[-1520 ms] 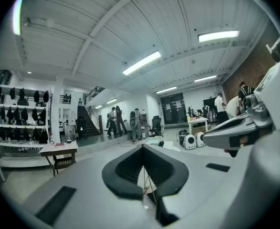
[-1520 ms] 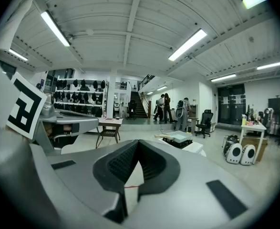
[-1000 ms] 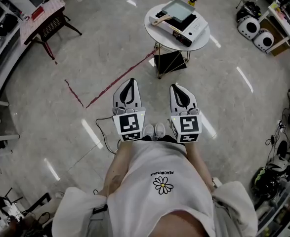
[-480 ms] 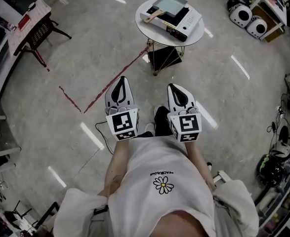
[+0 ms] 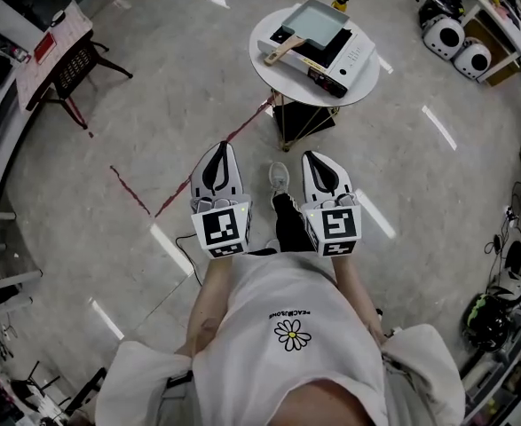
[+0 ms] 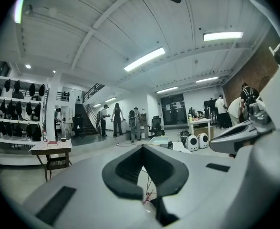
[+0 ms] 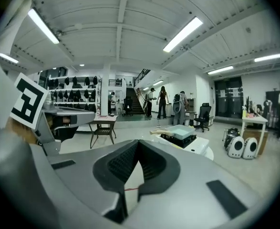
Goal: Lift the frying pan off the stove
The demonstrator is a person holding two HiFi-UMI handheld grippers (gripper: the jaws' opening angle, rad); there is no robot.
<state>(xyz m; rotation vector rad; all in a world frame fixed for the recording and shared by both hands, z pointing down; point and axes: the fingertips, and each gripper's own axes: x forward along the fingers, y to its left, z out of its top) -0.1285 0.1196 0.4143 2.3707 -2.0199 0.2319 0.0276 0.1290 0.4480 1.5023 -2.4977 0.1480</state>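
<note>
A square grey frying pan (image 5: 318, 23) with a wooden handle (image 5: 278, 54) rests on a white portable stove (image 5: 335, 56) atop a small round white table (image 5: 273, 29). The table stands some way ahead of me. My left gripper (image 5: 222, 147) and right gripper (image 5: 317, 156) are held side by side at waist height, well short of the table. Both are shut with nothing between the jaws. The right gripper view looks past its closed tips (image 7: 139, 141) to the pan (image 7: 182, 130). Over the tips of the left gripper (image 6: 142, 147), the pan (image 6: 160, 140) looks small and far off.
A red tape line (image 5: 198, 171) crosses the polished floor toward the table's wire legs (image 5: 300, 118). A desk with a chair (image 5: 65, 51) stands at the left. Two white rounded cases (image 5: 460, 47) sit at the upper right. Several people (image 7: 166, 101) stand far off near stairs.
The person's leg and shoe have stepped forward between the two grippers. The table has shifted slightly in the head view. Both grippers stay shut and side by side.
</note>
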